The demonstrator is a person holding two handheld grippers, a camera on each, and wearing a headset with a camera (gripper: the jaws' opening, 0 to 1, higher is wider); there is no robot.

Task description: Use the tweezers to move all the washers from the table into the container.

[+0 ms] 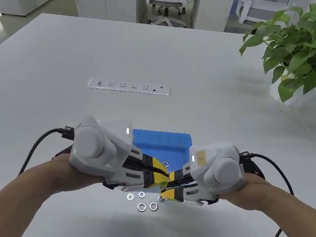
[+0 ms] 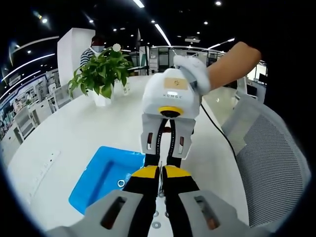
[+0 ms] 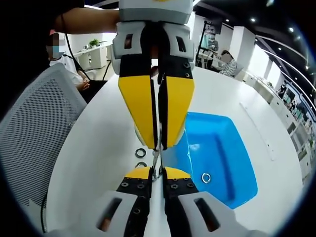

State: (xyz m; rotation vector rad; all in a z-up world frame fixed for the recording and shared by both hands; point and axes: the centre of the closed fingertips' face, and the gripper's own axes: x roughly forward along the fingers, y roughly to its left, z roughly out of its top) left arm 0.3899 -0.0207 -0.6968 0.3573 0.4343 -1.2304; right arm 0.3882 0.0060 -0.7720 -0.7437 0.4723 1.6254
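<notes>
Nearest the person, in the head view, five loose washers (image 1: 141,207) lie on the white table (image 1: 197,64) in a small cluster just under the meeting gripper tips, with open tabletop on every side of them. The right gripper view shows two of these clearly, and the left gripper view shows three at its lower edge.

Just above them the left gripper (image 1: 160,170) and the right gripper (image 1: 173,190) point at each other, tip to tip. The head view hides what lies between them. The right gripper view shows it: the thin metal tweezers (image 3: 155,164) run from the right gripper's own narrow, pinched jaws up into the yellow jaws of the left gripper, which are also drawn close on them. In the left gripper view the same thin strip sits in that gripper's nearly closed jaws.

Just beyond the tips lies the blue container (image 1: 163,139), a shallow open tray. One washer (image 1: 165,164) rests inside it near its front wall.

Farther off, well apart, one power strip (image 1: 129,87) lies flat on the table, with bare surface all around it. One potted plant (image 1: 291,49) stands at the far right edge. The gripper views also show a mesh chair (image 2: 269,163) at the table's near edge.
</notes>
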